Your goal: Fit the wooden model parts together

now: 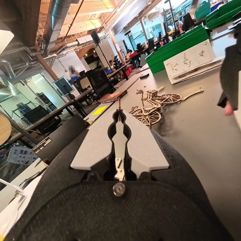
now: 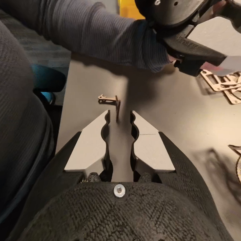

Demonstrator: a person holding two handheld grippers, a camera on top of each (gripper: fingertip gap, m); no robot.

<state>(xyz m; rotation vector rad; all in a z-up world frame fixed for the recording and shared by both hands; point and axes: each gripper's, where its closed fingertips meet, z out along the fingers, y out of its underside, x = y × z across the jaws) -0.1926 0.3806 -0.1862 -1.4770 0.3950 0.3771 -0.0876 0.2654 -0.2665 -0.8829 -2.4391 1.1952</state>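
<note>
Wooden parts: we are working with thin laser-cut plywood pieces; the task is to fit them together.
Left claw (image 1: 119,113): we see it closed narrow on a small thin wooden strip (image 1: 119,106), which stands edge-on and pokes out past the tips. It is held above the grey desk (image 1: 189,130).
Right claw (image 2: 120,112): its jaws stand wide apart, holding nothing. It points down at the desk.
Small bracket piece (image 2: 110,101): a tiny two-part wooden assembly sits just ahead of the right claw, one flat leg running into the gap between the tips, not touched by either pad as far as we can tell.
Model bicycle (image 1: 150,108): the partly built wooden bike lies on its side on the desk, well apart from the left claw; a long loose wooden arm (image 1: 193,94) lies beyond it.
Other items: an instruction booklet (image 1: 190,62), green trays (image 1: 176,52), and a cut-out parts sheet (image 2: 221,86).
Step in hand: we judge this as picking up the bracket piece so it can meet the strip held on the left.
Next move: we would centre the right claw on the upright leg, close gently, then bring both pieces together slot to tab. Thin plywood may snap if squeezed hard.
</note>
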